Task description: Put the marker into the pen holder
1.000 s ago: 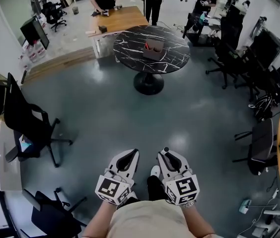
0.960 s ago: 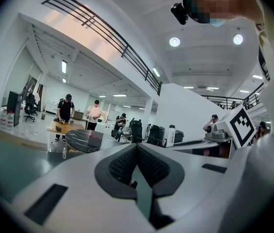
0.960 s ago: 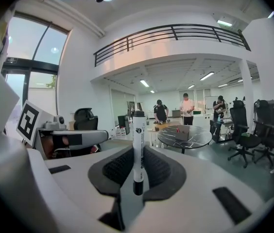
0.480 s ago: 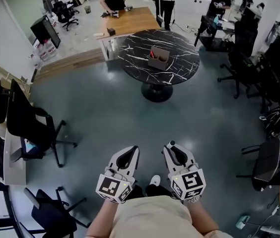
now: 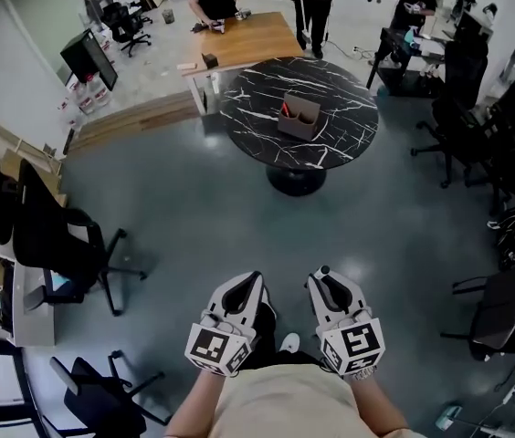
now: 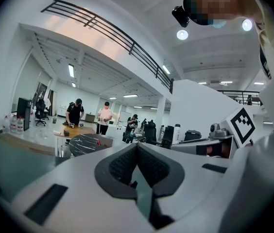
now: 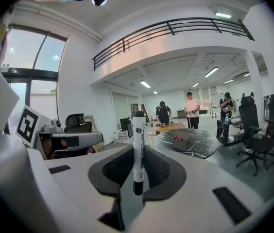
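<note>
A white marker with black ends stands upright between the pads of my right gripper, which is shut on it. In the head view only its dark tip pokes out above the right gripper. My left gripper is held beside it at the bottom of that view, shut with nothing in it. The pen holder, a brown box with red pens, sits on a round black marble table far ahead across the floor. It is also small in the right gripper view.
A grey floor lies between me and the table. Black office chairs stand at the left and along the right. A wooden desk with people behind it is beyond the table. My shoe shows between the grippers.
The table and pen holder have come closer and lower in the head view as I walk toward them. Both grippers keep the same pose, the marker still held.
</note>
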